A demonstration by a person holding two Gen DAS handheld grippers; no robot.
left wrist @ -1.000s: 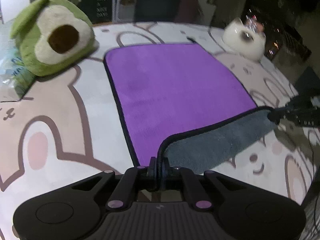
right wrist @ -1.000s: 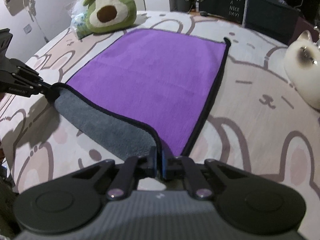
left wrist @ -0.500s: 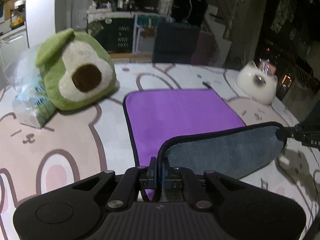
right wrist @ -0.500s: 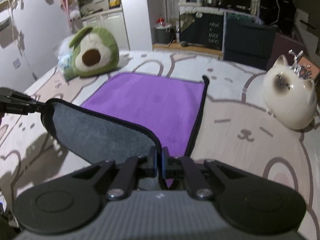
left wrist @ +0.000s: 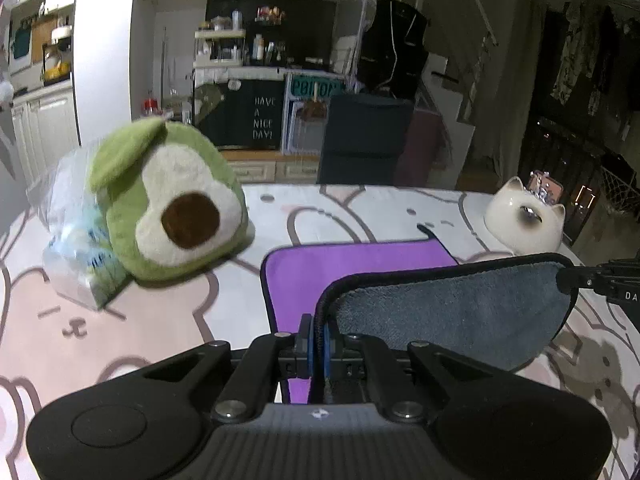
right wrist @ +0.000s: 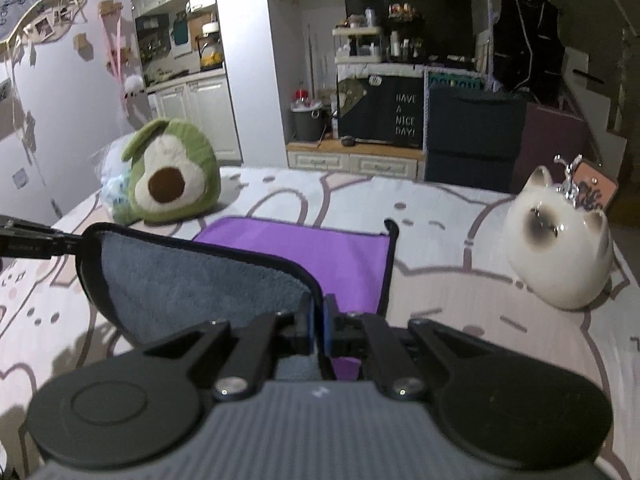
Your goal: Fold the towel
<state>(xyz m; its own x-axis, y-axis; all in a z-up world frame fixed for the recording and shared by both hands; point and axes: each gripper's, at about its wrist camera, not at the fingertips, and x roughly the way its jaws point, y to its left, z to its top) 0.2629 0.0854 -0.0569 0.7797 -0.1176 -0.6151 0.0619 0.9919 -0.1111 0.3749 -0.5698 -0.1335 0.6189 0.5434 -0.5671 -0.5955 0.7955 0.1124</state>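
Bed with bear-print sheet (left wrist: pixel 132 320) carries everything. On it: purple towel (left wrist: pixel 352 264) at centre, far part lying flat; avocado plush (left wrist: pixel 168 208) far left, touching a clear plastic bag (left wrist: pixel 72 256); white ceramic cat (right wrist: pixel 560 252) on the right.

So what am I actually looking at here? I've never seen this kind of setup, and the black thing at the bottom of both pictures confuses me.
That black thing is a handheld two-finger gripper; a person holds one in each hand, each carrying a fisheye camera that looks along its fingers. One picture is from the left gripper, the other from the right gripper. Each is shut on a near corner of the purple towel, lifting that edge so its grey underside shows. The far part lies on a cartoon-printed cover. An avocado plush sits far left, a white cat figurine far right.
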